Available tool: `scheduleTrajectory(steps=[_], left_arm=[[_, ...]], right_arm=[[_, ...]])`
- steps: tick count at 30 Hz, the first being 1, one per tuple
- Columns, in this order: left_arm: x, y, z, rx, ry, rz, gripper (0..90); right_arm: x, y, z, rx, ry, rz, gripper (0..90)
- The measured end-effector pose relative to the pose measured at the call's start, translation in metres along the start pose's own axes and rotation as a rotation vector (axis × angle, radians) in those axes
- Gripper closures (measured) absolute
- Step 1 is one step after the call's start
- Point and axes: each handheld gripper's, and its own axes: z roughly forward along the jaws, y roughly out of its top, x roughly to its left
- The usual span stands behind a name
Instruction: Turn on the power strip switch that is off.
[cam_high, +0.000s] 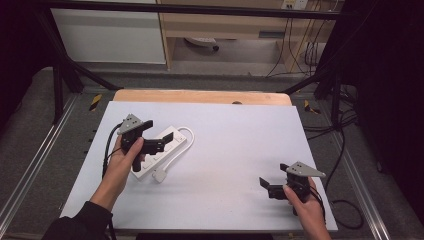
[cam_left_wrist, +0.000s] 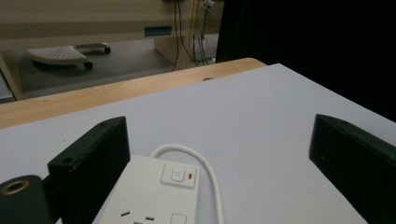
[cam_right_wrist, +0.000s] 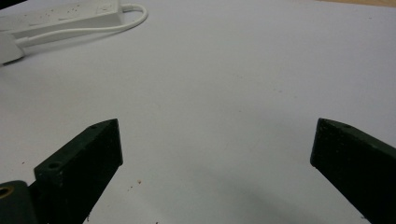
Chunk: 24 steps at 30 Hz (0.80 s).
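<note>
Red switch light (cam_left_wrist: 191, 177) — left gripper view

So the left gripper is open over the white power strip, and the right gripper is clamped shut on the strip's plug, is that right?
Not quite. The left gripper is indeed open over the white power strip, but the right gripper is open too, with bare table between its jaws. The right gripper view shows the plug lying far off, apart from it.

1. The counter (cam_high: 235, 150) is left bare across its middle and right; free passage is offered there.
2. The left part is occupied by the power strip (cam_high: 155, 150), its looped cord (cam_high: 186, 137) and its plug (cam_high: 160, 176).
3. Bare counter is seen between the right claw (cam_right_wrist: 217, 154) jaws.
</note>
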Motion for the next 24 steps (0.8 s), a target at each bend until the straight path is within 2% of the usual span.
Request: scheduleTrajectory(steps=[9,16,24], left_arm=[[0.001,0.003,-0.015,-0.013,0.001,0.013,5.0],[0.005,0.002,-0.024,-0.015,0.007,-0.006,5.0],[0.01,0.001,-0.037,-0.025,0.018,-0.006,5.0]], right_arm=[[0.001,0.0,0.0,0.003,0.003,-0.003,2.7],[0.0,0.0,0.0,0.003,0.002,-0.003,2.7],[0.001,0.0,0.001,0.003,0.001,-0.005,2.7]])
